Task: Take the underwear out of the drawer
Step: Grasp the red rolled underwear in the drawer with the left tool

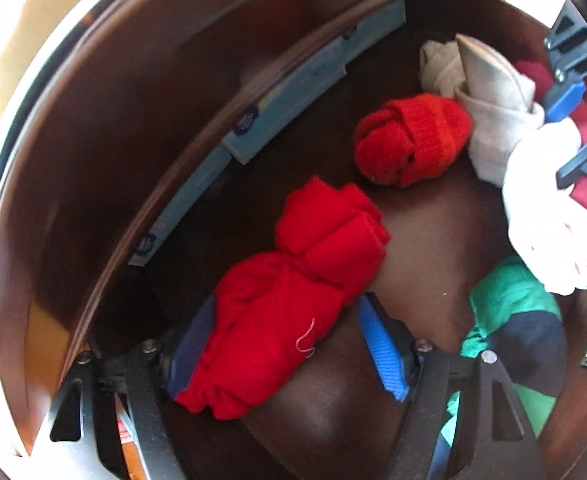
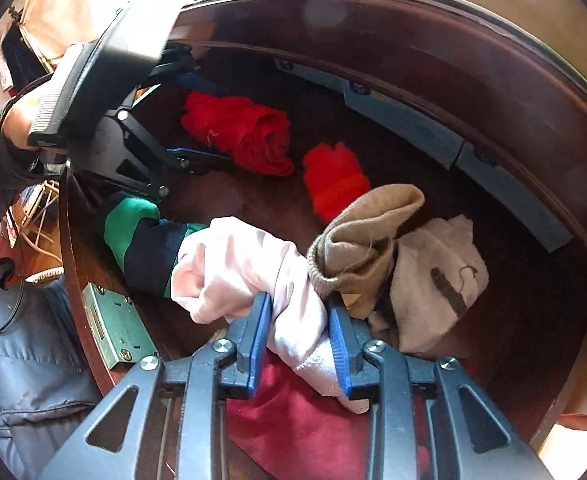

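Right gripper (image 2: 299,344), bottom centre of right view: fingers pinching pale pink garment (image 2: 249,268), likely underwear, not yet clear of drawer (image 2: 493,92).

Left gripper (image 1: 289,344), bottom of left view: fingers spread around red roll (image 1: 293,300), not pressing.

Nothing out yet, as I judge.

Count, near to far: one maroon cloth (image 2: 293,412), one green-navy piece (image 2: 141,236), two beige bundles, two red rolls.

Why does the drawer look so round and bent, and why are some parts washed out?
Both views bend the drawer wall through a fisheye lens; left wrist view: glare whitens the top-left corner, edges smear; right wrist view: sunlight bleaches the upper corners, and the pink garment stays sharp.
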{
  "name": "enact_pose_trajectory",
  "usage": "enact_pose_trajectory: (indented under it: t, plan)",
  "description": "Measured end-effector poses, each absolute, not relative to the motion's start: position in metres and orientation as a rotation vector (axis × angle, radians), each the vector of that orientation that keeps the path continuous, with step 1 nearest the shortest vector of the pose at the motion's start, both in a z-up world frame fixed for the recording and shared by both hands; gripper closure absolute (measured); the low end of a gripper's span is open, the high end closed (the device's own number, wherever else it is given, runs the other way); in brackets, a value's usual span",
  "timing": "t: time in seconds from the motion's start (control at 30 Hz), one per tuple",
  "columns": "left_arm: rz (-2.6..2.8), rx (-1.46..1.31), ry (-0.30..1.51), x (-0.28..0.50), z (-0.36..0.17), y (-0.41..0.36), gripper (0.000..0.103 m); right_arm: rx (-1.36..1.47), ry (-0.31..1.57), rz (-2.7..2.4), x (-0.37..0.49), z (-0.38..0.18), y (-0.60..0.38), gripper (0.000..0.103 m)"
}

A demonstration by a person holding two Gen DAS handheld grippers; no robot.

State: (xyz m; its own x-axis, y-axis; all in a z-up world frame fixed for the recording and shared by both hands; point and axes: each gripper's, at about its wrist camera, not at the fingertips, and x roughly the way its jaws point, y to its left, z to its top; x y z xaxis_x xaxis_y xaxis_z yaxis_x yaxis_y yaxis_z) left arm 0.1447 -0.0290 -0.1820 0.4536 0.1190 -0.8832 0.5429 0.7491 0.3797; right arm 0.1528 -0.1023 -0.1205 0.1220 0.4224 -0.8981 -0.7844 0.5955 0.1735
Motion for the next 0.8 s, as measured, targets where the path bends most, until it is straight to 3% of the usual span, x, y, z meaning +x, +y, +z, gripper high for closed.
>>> enact_pose_trajectory:
  t: [0.3, 0.4, 0.8]
  plan:
    - [-0.257, 0.732, 1.067, 0.13, -0.187, -0.043, 0.071, -0.472, 1.083, 0.915, 0.142, -0.117, -0.089, 0.072]
    - [-0.282, 0.681, 1.07, 0.121, -0.181, -0.032, 0.075, -0.487, 1.045, 0.929, 0.133, -0.112, -0.092, 0.072]
    - [-0.323, 0.461, 1.03, 0.084, -0.156, -0.017, 0.076, -0.562, 1.115, 0.963, 0.134, -0.124, -0.082, 0.072]
